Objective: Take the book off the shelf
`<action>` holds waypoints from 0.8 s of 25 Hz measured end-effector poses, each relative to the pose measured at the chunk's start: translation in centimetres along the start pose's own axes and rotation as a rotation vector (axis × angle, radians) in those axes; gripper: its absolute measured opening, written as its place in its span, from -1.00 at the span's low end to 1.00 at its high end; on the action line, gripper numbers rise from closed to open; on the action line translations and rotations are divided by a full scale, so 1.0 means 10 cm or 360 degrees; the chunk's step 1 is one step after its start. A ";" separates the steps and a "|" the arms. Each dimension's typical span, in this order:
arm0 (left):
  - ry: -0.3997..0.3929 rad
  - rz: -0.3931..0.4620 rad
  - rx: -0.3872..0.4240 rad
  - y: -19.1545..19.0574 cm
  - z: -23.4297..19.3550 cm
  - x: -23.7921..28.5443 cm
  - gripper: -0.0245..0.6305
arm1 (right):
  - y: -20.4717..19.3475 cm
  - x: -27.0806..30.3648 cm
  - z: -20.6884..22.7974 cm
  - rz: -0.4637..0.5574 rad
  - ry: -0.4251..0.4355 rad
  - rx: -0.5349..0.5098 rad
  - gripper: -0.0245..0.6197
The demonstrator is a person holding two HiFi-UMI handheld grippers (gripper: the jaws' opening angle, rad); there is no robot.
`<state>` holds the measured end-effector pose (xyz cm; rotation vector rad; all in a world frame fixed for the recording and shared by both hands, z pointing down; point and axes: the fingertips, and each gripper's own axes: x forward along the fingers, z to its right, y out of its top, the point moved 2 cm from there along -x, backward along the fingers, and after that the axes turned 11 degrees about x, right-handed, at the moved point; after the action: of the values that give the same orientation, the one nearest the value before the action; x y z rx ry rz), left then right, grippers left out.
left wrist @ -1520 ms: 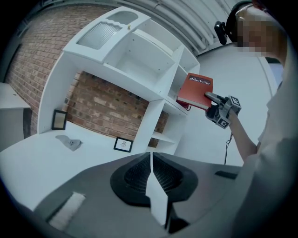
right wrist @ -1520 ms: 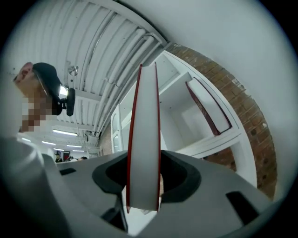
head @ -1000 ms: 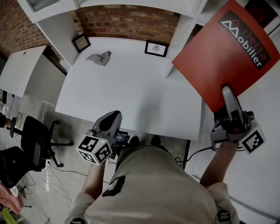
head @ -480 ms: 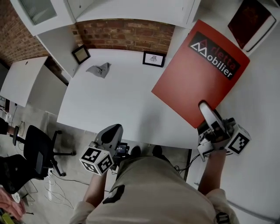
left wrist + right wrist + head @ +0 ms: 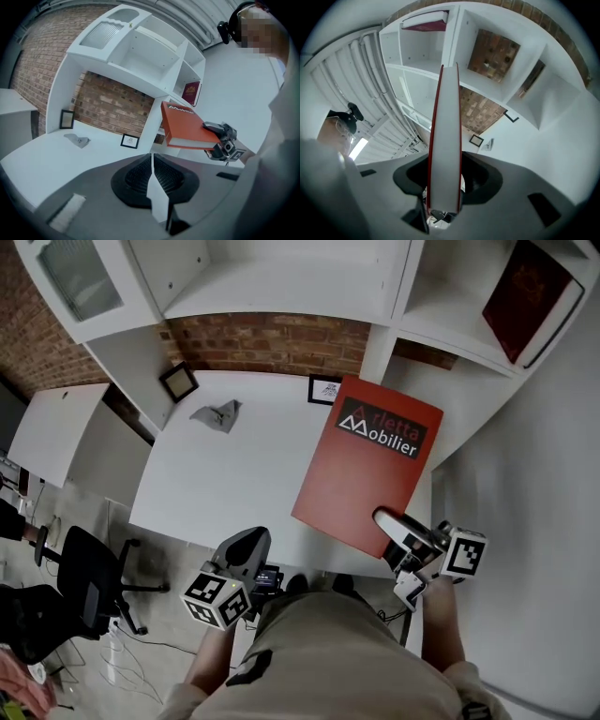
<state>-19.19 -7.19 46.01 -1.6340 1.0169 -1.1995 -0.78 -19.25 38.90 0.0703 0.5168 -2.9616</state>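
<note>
A large red book [image 5: 364, 465] with white lettering on its cover hangs nearly flat over the right end of the white desk [image 5: 225, 474]. My right gripper [image 5: 391, 524] is shut on its near edge, one jaw lying on the cover. In the right gripper view the book's white page edge [image 5: 445, 150] runs up between the jaws. The left gripper view shows the same book [image 5: 185, 126] held out from the shelf unit. My left gripper [image 5: 246, 545] hovers off the desk's front edge, shut with nothing in it.
A white shelf unit [image 5: 281, 282] rises behind the desk, with a dark red book [image 5: 525, 296] in its right bay. Two small picture frames [image 5: 178, 382] [image 5: 324, 389] and a crumpled grey cloth [image 5: 216, 414] sit on the desk. An office chair [image 5: 80, 582] stands lower left.
My right gripper has come down and to the left with the red book, which has rolled flatter and now lies over the desk's right end. The left gripper has hardly moved.
</note>
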 end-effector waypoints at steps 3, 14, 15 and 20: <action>0.0014 -0.0005 -0.0008 -0.01 -0.02 0.02 -0.88 | -0.22 0.11 0.26 -0.0085 -0.0050 0.0147 -0.42; 0.0091 0.0000 -0.0064 -0.08 -0.20 -0.09 -0.88 | -0.74 0.31 1.25 -0.0265 -0.0238 0.0574 -0.42; 0.0095 0.0000 -0.0068 -0.09 -0.21 -0.10 -0.88 | -0.78 0.32 1.33 -0.0280 -0.0265 0.0587 -0.42; 0.0101 0.0008 -0.0072 -0.08 -0.25 -0.11 -0.88 | -0.97 0.35 1.70 -0.0325 -0.0387 0.0666 -0.41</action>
<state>-21.78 -6.31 46.90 -1.6361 1.0944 -1.2399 -6.01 -16.42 57.91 -0.3145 -0.1378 -3.1600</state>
